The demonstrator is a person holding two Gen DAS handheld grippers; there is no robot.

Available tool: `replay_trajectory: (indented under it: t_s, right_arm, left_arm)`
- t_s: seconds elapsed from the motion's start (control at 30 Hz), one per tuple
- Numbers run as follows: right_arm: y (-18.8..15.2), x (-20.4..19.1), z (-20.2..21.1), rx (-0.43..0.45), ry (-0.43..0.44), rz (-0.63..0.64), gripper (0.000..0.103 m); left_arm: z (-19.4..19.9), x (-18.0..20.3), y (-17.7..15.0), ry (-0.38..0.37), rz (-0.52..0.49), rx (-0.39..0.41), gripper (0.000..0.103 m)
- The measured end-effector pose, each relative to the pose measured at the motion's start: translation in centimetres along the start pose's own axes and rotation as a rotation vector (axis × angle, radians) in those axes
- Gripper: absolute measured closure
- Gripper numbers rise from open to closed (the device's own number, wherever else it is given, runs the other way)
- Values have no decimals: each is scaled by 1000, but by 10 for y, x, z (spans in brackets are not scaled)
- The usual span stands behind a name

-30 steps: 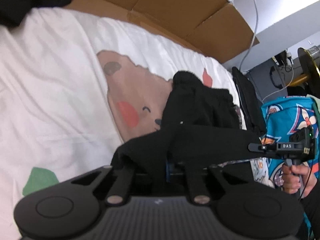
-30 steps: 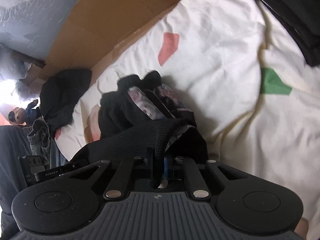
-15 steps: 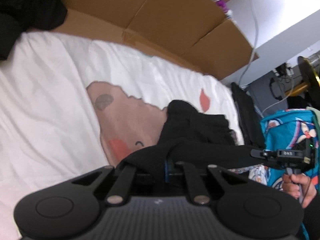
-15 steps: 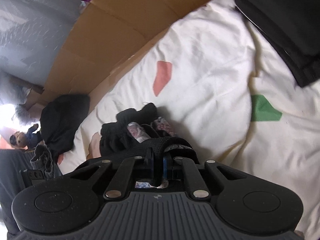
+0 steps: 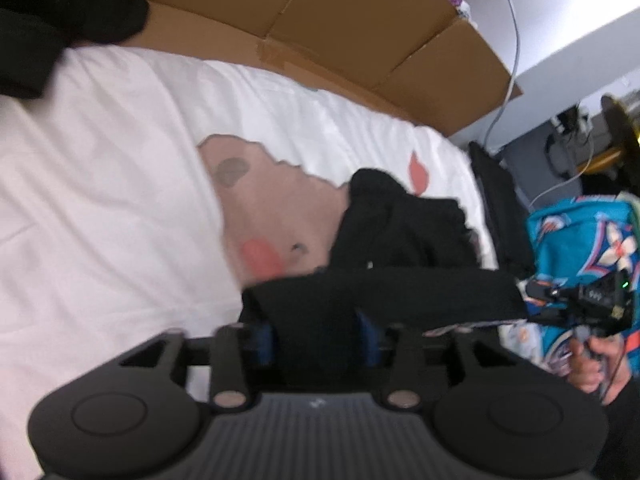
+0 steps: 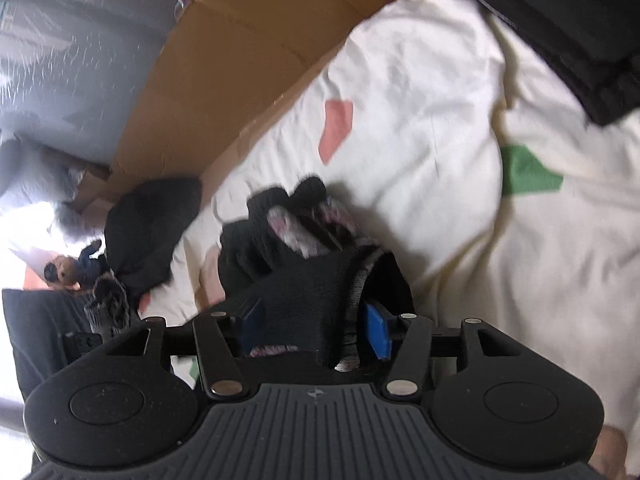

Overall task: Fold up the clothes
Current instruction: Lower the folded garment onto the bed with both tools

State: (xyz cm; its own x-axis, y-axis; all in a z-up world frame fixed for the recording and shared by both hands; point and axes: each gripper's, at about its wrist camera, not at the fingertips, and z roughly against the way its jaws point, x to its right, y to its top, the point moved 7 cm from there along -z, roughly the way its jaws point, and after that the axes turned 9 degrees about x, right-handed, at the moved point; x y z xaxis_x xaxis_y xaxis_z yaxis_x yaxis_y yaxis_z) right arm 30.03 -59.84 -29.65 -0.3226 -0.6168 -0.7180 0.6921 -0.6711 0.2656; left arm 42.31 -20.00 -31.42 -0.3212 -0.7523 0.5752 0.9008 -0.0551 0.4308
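Both the left gripper and the right gripper are standing wide around the black garment, having parted since a moment ago. It is lying bunched on the white bedspread, cardboard rising beyond.

Home bedroom: cartoon-print bedsheet, cardboard boxes

- The black garment is matt knitted cloth, ribbed at its band, with a paler printed lining.
- The bed sheet is soft, creased white cloth with flat colour prints.
- At twelve o'clock, the cardboard is matt brown.
- Each tool, left tool and right tool, is matt black plastic with blue pads and shiny metal rivets.
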Motion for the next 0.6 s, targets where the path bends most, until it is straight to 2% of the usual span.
replay_trajectory:
  t_s: [0.13,0.23,0.5,0.57,0.6]
  right_arm:
    - [-18,0,-2,-9,40,-3,42]
    - [-25,-2,-5,-4,53,3,40]
    - [-16,1,-24,-8,-2,1,42]
    - [-13,-1,-27,-15,-1,-3,64]
    - [-10,-2,-28,-15,-2,-7,71]
  left_arm:
    - [13,-4,-12,30,-32,-15,50]
    - [13,5,-24,-3,-48,-44,51]
    - [-21,54,-47,-92,-137,-102,51]
    - [-31,65,-53,-101,-168,-119,51]
    - [-36,70,-55,-104,-180,-126,51]
